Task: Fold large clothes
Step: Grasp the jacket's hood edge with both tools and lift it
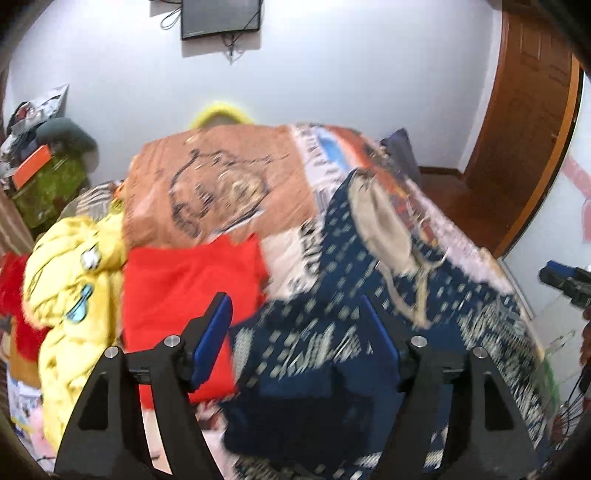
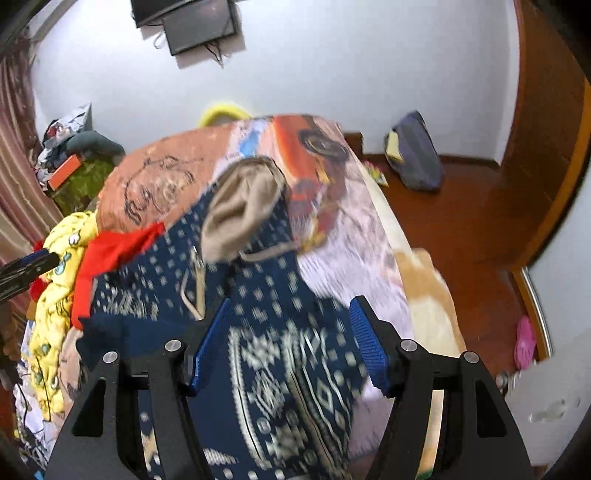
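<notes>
While both pairs of blue pads stand wide apart and hold nothing, the left gripper [image 1: 297, 332] and the right gripper [image 2: 291, 339] hover over a navy patterned hoodie [image 2: 280, 332] — blurred, spread across the bed [image 2: 354, 258], its beige-lined hood [image 2: 240, 210] lying at twelve o'clock from the right gripper. At ten o'clock from the left gripper lies a red garment [image 1: 184, 280], and beyond it, at nine o'clock, a yellow garment [image 1: 74, 280] is heaped beside it.

One navy patterned hoodie [image 2: 280, 332], one red garment [image 1: 184, 295], one yellow garment [image 1: 74, 280], one wall screen [image 1: 221, 16]
</notes>
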Demonstrator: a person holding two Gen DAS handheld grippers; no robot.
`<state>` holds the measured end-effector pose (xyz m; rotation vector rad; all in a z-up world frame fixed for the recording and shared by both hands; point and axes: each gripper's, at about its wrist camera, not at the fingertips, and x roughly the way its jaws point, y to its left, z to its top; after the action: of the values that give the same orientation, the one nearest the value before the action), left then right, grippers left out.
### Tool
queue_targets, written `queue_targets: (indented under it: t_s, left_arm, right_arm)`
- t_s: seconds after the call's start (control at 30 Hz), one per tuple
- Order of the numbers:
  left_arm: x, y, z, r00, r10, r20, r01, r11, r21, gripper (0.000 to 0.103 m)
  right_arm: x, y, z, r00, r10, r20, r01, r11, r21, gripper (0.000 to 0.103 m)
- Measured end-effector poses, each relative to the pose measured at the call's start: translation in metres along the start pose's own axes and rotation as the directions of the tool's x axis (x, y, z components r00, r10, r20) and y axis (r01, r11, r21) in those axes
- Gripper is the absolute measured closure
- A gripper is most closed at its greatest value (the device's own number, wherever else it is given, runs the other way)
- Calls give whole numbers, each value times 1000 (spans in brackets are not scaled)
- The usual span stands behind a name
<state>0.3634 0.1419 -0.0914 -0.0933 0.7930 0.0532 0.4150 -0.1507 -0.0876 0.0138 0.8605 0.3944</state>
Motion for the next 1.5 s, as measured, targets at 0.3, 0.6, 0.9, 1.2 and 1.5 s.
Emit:
queue_targets:
  t_s: [0.3,0.6,0.9,1.2,1.5]
  left_arm:
    - [90,-35,36,994,-31,-106,34,999,22,20]
    - [192,-47,44,965,-9,-261,8,1000,-2,20]
    - [246,-37,45,937,-78,-341,40,992,-118,20]
    - [234,-45,42,955,-109,-274,81,990,-112,84]
    - [153,-51,51,980,-55,-190,54,998,-9,99]
  right_arm:
    - [74,24,32,997,6,-72,-9,999,-43,29]
    - [178,15,54,967,39,-251,-25,998,61,29]
    - [245,-1,56,929,28,-368,14,994,111,29]
    - [231,5,51,942,62,-330,-40,996,75,91]
    - [147,22,50,970,90,-224,-91,996,6,92]
